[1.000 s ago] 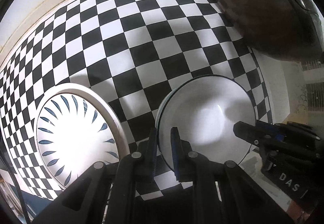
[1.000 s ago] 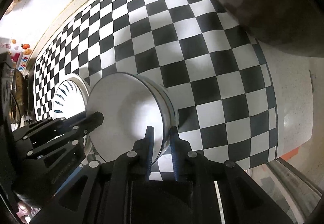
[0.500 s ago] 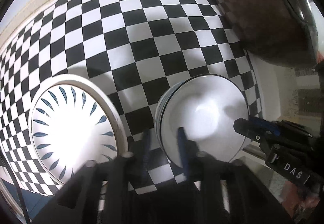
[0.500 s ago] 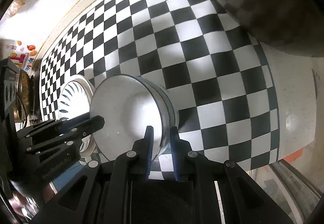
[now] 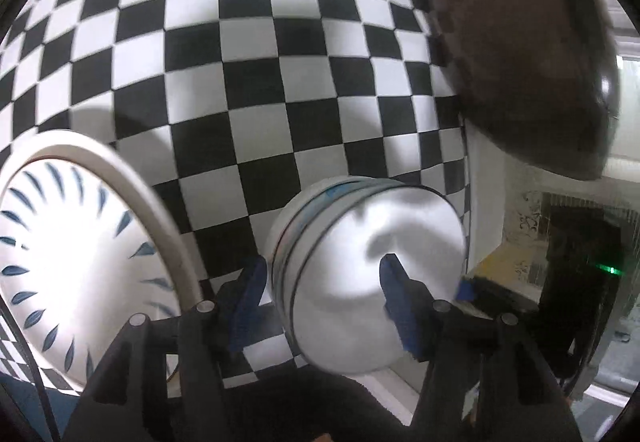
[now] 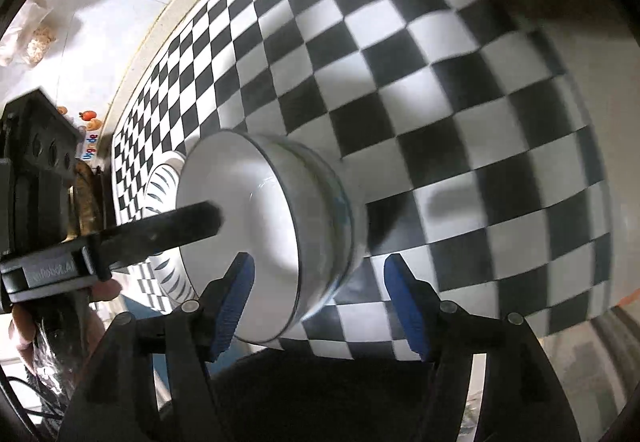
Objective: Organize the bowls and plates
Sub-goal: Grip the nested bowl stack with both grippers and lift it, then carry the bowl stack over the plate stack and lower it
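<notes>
Plate cut off, blurry; both grippers, left and right, just opened, bowl rim between loose pads (no contact)

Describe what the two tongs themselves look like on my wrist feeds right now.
Both are matte black two-finger tongs with angular linkage arms and silver pivot pins. The left tongs and right tongs carry ribbed blue pads on their fingers. In the right wrist view, the left tool's body shows faint pale lettering, too blurred to read. A thin black cable runs by the left tool.
</notes>
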The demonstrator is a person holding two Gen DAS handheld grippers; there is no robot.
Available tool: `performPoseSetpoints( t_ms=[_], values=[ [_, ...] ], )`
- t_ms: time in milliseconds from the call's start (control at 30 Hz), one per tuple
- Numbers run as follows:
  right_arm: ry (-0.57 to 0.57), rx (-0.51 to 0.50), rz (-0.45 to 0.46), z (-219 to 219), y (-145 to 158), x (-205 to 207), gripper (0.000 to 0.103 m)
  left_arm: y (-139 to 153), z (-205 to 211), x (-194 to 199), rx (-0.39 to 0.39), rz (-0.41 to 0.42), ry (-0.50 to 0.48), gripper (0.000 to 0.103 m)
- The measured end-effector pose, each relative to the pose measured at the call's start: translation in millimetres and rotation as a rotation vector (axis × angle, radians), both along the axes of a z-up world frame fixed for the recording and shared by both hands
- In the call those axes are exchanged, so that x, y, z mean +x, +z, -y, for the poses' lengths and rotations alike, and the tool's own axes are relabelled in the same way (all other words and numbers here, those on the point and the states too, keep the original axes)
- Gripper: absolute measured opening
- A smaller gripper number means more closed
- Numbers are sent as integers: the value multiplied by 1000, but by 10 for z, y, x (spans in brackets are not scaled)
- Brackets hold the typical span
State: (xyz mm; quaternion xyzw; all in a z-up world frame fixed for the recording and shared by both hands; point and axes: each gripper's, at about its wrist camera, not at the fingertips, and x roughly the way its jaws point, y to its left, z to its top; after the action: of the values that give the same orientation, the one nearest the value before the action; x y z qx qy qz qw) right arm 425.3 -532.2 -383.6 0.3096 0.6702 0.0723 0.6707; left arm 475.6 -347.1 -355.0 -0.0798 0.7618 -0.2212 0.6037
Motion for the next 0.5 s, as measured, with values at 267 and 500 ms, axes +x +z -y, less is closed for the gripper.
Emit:
performPoseSetpoints(
  t_ms=[267,500],
  values=[
    [-80,150,-27,51,-421,-8,69,-449,64,38,-22,-107,-5,60],
    [-112,141,-20,56,-527,-47,59,-433,83,-23,-37,-68,0,59]
  ],
)
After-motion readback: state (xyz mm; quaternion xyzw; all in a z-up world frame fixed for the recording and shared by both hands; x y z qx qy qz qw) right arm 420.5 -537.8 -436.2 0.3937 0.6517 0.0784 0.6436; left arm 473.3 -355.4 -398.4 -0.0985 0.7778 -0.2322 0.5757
